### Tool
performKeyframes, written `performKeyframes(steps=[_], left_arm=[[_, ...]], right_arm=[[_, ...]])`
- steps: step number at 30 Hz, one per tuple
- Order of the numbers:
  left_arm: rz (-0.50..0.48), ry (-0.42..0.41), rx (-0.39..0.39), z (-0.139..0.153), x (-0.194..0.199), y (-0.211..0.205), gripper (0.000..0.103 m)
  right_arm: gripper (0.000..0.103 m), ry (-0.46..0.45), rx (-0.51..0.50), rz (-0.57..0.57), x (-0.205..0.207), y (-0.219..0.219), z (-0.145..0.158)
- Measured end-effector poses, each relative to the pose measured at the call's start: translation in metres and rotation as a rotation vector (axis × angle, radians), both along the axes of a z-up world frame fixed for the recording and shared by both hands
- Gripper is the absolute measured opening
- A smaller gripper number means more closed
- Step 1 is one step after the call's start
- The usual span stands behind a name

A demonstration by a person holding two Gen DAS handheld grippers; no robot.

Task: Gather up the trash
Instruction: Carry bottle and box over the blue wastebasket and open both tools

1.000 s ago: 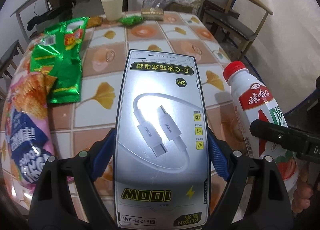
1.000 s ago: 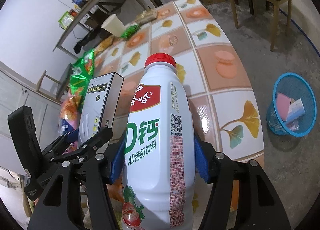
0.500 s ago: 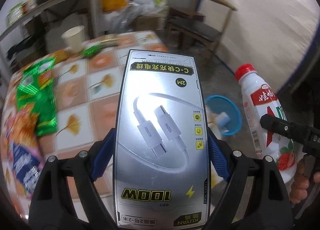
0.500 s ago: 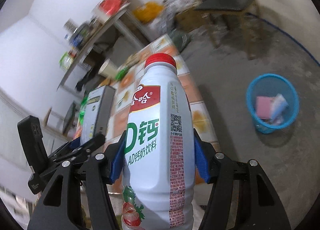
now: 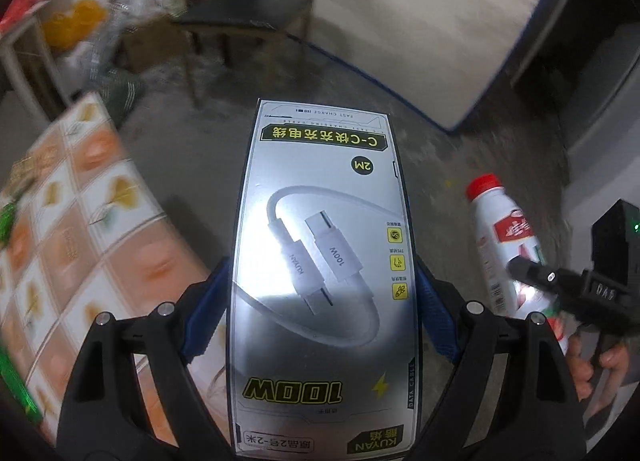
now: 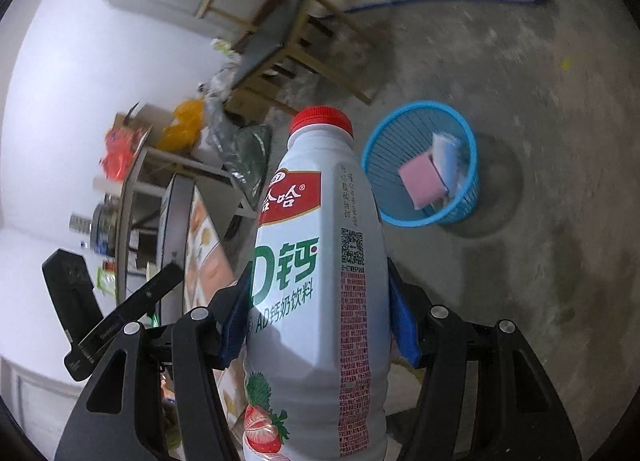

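Left gripper (image 5: pixel 320 309) has its blue pads pressed against the two long sides of a silver cable box (image 5: pixel 320 281), jaws standing wide to span it, the box pointing away from the camera toward twelve o'clock over bare concrete floor (image 5: pixel 440 165). Right gripper (image 6: pixel 318 325) clamps a white milk-drink bottle (image 6: pixel 316 281) at mid-body, red cap (image 6: pixel 321 123) up at twelve o'clock, its pads on either flank of the label. In the left wrist view that same bottle (image 5: pixel 510 249) shows at three o'clock, with the person's fingers (image 5: pixel 588 361) curled round the handle at about four o'clock. From the right wrist view, a blue mesh basket (image 6: pixel 380 149) sits on the floor at about one o'clock of the bottle, near but apart from it, with a pink packet (image 6: pixel 420 181) and a pale one lying inside. The patterned tabletop (image 5: pixel 80 221) fills the nine o'clock side of the left view, blurred. A wooden chair (image 6: pixel 280 37) stands further off at eleven o'clock in the right view, with bags and clutter heaped beside it.
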State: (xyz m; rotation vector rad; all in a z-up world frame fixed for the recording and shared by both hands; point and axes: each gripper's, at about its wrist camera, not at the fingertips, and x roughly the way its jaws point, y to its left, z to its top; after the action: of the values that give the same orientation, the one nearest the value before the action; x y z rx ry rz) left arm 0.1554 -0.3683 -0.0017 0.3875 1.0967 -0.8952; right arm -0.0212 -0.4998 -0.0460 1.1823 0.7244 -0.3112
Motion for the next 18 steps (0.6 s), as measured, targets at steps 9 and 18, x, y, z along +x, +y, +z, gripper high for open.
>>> performKeyframes(steps=[9,18], left_arm=[[-0.052,0.131,0.068,-0.070,0.054,-0.122,0.089],[0.002,0.093,0.083,-0.095,0.064,-0.144,0.091]], right_arm=[[0.060,0.027,0.149,-0.074,0.072,-0.078,-0.077],[0.072,0.111,0.162,-0.120,0.097,-0.099,-0.132]])
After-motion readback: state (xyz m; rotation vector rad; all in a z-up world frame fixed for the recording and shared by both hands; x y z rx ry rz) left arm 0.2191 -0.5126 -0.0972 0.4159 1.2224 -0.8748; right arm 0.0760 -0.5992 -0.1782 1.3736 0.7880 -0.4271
